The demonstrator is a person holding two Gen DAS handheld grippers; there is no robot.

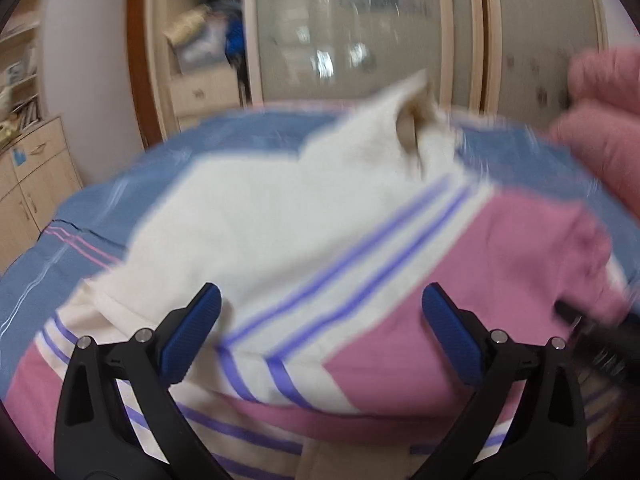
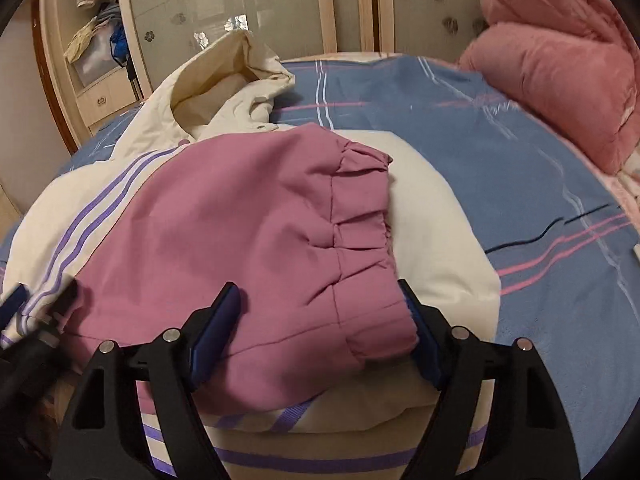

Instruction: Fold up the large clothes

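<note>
**Ana:** Left wrist view first, from the left edge: pale wooden cabinets (image 1: 36, 168) and shelves, then the blue bedsheet (image 1: 120, 200) with thin pink and white lines. Everything here is smeared by motion blur.

**Ben:** And the garment?

**Ana:** The jacket (image 1: 280, 220) lies spread on the bedsheet, filling the middle. Its body is cream, with purple stripes running diagonally, and a pink sleeve (image 1: 500, 260) is laid across its right part. The hood (image 1: 412, 120) sits at the far end. The left gripper (image 1: 320, 308) hovers over the near part of the jacket with its blue pads set wide apart and nothing between them.

**Ben:** Further right?

**Ana:** A pink quilt (image 1: 600, 120) at the right edge, and below it a dark blurred shape that is the other tool.

**Ben:** Right wrist view, then.

**Ana:** At the left edge, the left gripper (image 2: 24, 304) shows as a blur over the striped part. Next comes the jacket (image 2: 60, 208), with its cream hood (image 2: 224, 76) bunched up towards the wardrobe doors (image 2: 224, 4). The pink sleeve (image 2: 240, 220) lies folded over the cream body, its gathered cuff (image 2: 360, 220) pointing right.

**Ben:** Is the right gripper (image 2: 320, 308) holding it?

**Ana:** No. Its fingers are spread wide on either side of the sleeve's near end; the right pad (image 2: 416, 320) is just beside the cuff edge, but whether it touches cannot be told.

**Ben:** Any readable writing or brand?

**Ana:** None legible. Rightmost are the bedsheet (image 2: 500, 152) and the rolled pink quilt (image 2: 560, 72).
</note>
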